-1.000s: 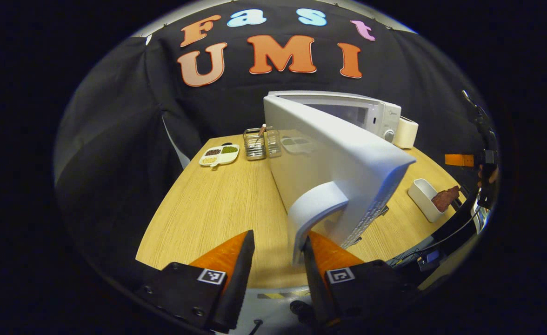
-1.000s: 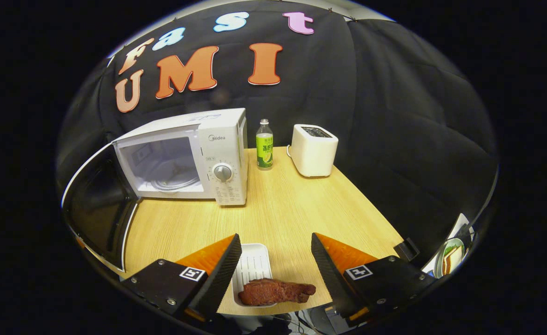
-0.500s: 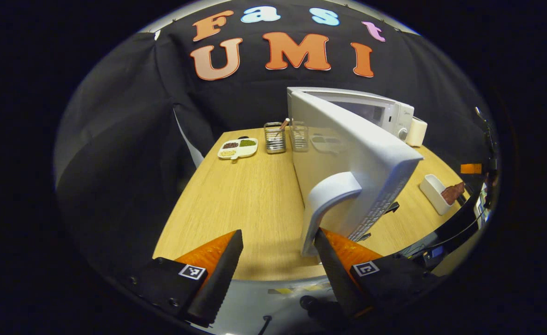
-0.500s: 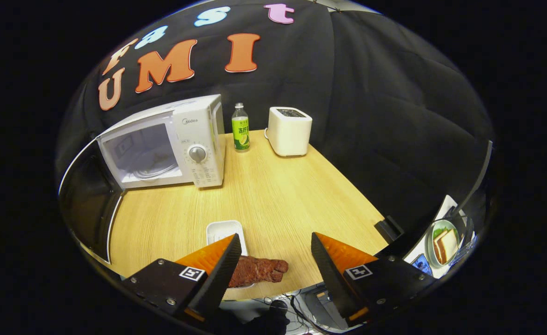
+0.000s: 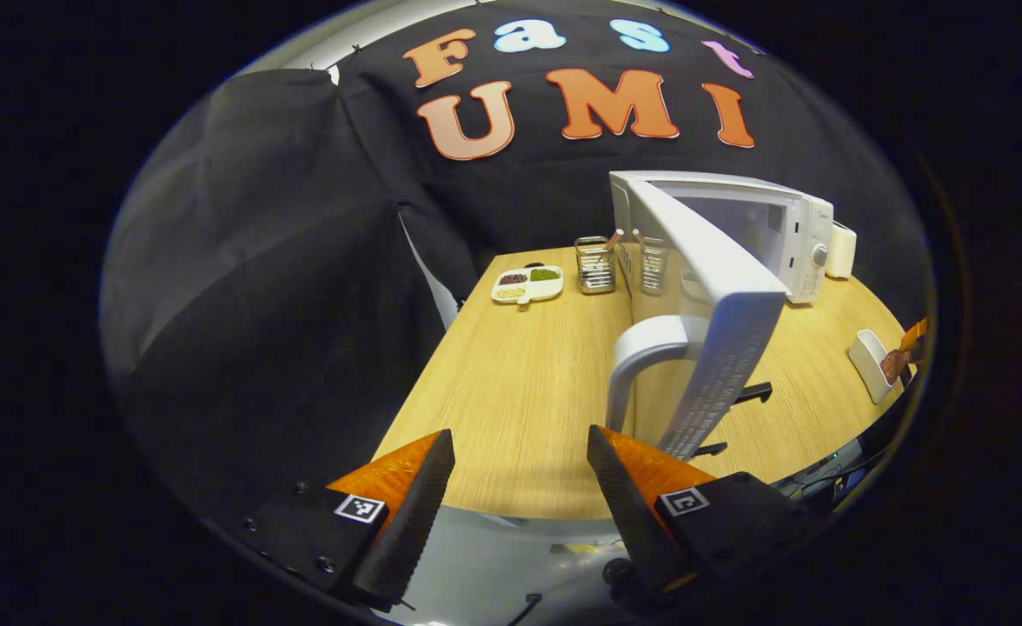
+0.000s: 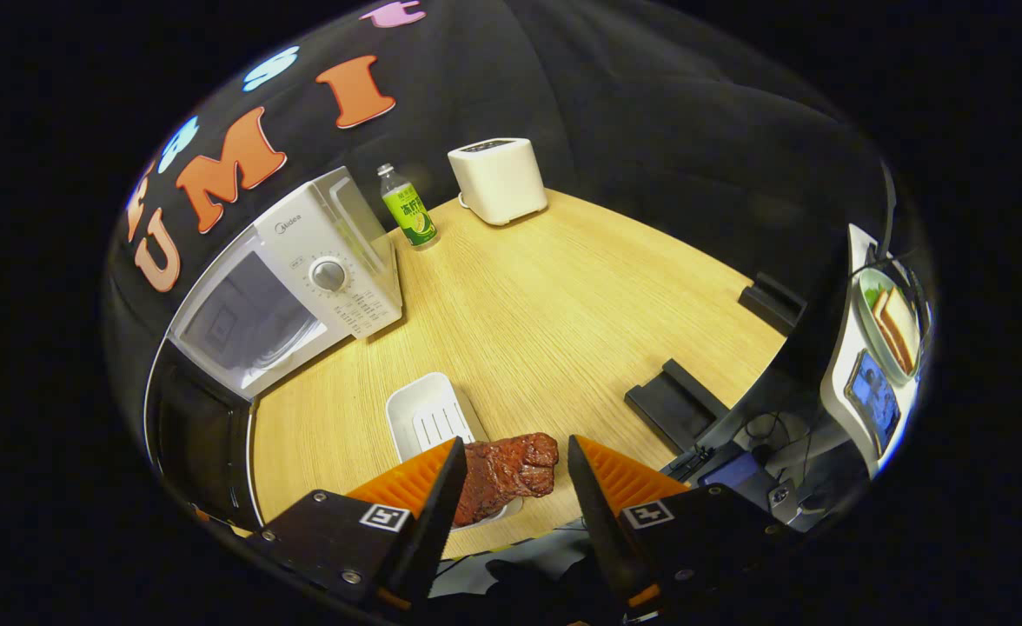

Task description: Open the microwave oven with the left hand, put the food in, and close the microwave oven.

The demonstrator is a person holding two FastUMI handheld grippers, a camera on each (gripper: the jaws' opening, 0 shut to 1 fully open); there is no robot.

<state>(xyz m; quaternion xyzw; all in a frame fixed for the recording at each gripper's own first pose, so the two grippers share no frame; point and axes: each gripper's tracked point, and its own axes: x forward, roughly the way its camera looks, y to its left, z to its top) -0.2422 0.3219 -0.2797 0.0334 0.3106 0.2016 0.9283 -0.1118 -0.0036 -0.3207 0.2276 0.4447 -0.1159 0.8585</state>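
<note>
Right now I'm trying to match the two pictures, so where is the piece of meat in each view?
Left gripper view: the meat is tiny at the far right edge, in the white tray on the table.
Right gripper view: the meat is at bottom centre, between the right tongs, lying over the near end of the tray.
Shared landmark: the open microwave.

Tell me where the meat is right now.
In the right gripper view, the meat lies on the white tray at the table's near edge, between the right gripper's open fingers, in front of the open microwave.
</note>
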